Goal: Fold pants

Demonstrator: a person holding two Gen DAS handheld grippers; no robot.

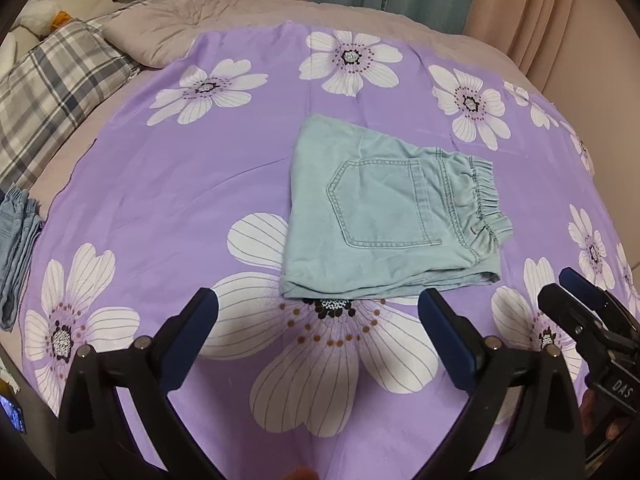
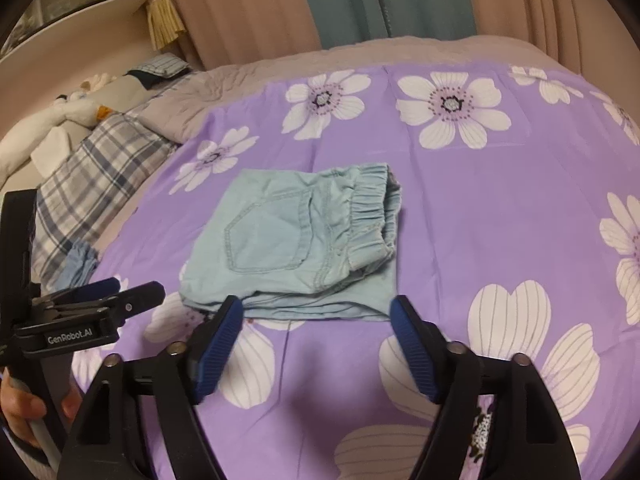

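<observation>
Both grippers hang released above the bed (image 1: 248, 12): our left gripper (image 1: 318, 308) and right gripper (image 2: 318, 312) each show wide jaws with nothing between them. Beneath lies the purple floral sheet (image 1: 160, 184), and on it the pants (image 1: 384, 212), folded into a compact block just ahead of both grippers. Their long axis runs across our view, waistband (image 2: 370, 204) toward the right. We judge the right gripper nearer the near folded edge (image 2: 316, 308). Open sheet surrounds the block on every side; a second blue garment (image 1: 16, 248) sits well apart at the left edge.
</observation>
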